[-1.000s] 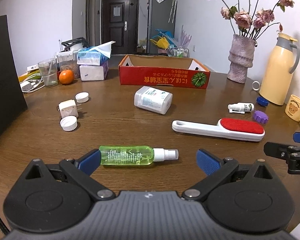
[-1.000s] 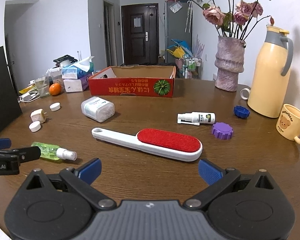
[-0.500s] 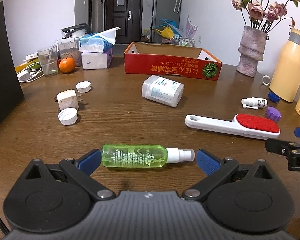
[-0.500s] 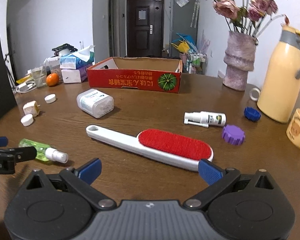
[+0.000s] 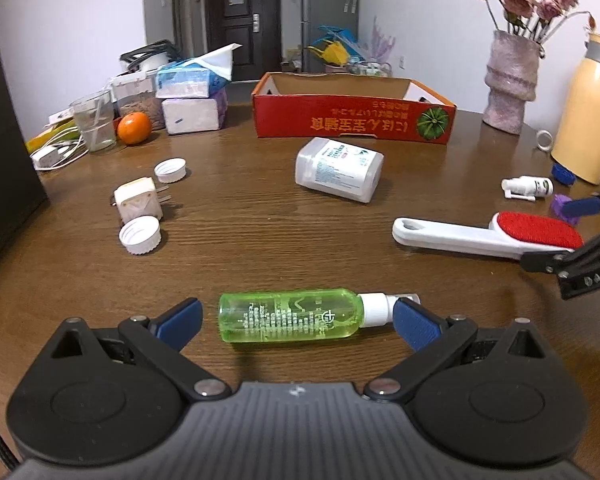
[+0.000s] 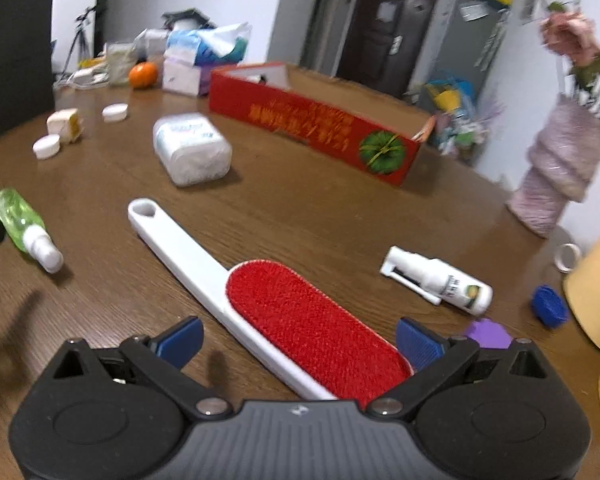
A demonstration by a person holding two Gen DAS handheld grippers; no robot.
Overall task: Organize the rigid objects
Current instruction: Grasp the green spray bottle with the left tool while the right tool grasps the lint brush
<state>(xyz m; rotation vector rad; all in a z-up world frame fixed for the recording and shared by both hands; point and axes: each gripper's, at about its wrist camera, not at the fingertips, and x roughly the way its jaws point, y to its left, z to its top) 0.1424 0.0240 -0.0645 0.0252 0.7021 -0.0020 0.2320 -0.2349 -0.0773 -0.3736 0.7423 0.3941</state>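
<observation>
The green spray bottle (image 5: pixel 290 315) lay flat on the wooden table (image 5: pixel 260 232), directly between the spread fingers of the left gripper (image 5: pixel 296 318). Its long axis ran crosswise to the gripper's forward line, base toward the left finger, white nozzle toward the right finger. The nozzle tip sat just beside the right blue pad (image 5: pixel 414 322), possibly touching; the base stood a little apart from the left pad. The left jaws were released and held nothing. Closing along this axis would likely press the bottle end to end, a less stable hold than across its body; this is a judgement.

The lint brush (image 6: pixel 268 300) lay flat on the same table, red pad end between the fingers of the right gripper (image 6: pixel 298 338) and white handle running diagonally forward and to the left. The pad end lay close against the right finger, with open table beside the left finger. The right jaws were also released and empty.

Each gripper was therefore nearer its own object: left to the bottle, right to the brush.

Farther out stood the red cardboard box (image 5: pixel 352 114), open at the top, the probable destination. Between it and the grippers lay a white plastic container (image 5: pixel 338 169) on its side, a small white spray bottle (image 6: pixel 436 280), two white caps (image 5: pixel 140 235), and a purple cap (image 6: pixel 488 332) and blue cap (image 6: pixel 548 306)
</observation>
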